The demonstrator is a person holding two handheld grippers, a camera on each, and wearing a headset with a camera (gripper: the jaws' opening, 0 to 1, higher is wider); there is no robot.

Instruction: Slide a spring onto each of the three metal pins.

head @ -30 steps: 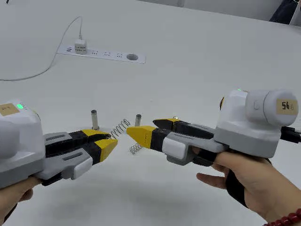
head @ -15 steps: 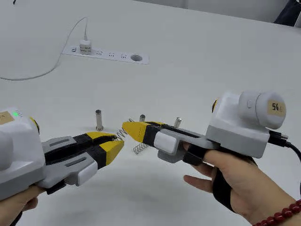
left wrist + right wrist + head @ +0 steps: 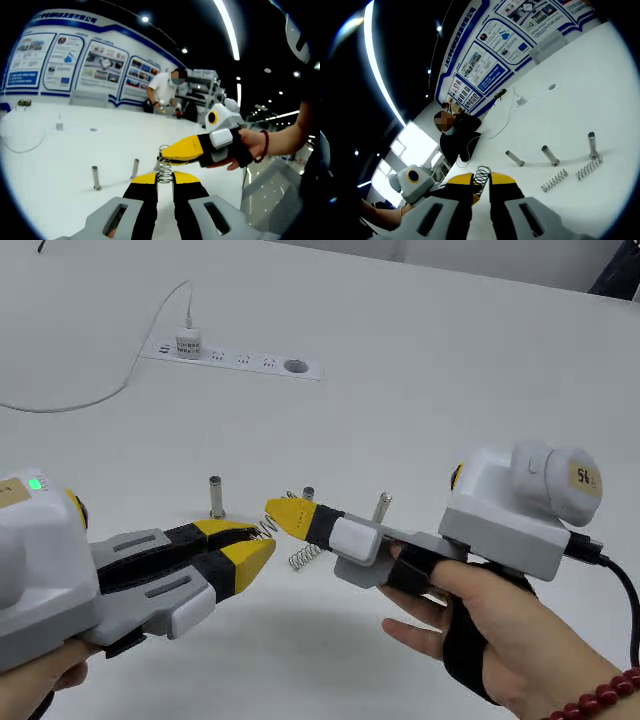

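White table (image 3: 450,360): 3 pins (image 3: 215,496) upright, 2 springs (image 3: 555,180) lying beside, pwr strip (image 3: 240,358) w/ cable (image 3: 90,395).

Bright overhead strip lighting, sharp, fisheye-warped edges

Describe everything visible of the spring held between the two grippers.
The spring is a small silvery wire coil, apparently metal, held in the air above the white table. One end is pinched between the left gripper's yellow tips, the other between the right gripper's yellow tips. It looks straight, with open turns.
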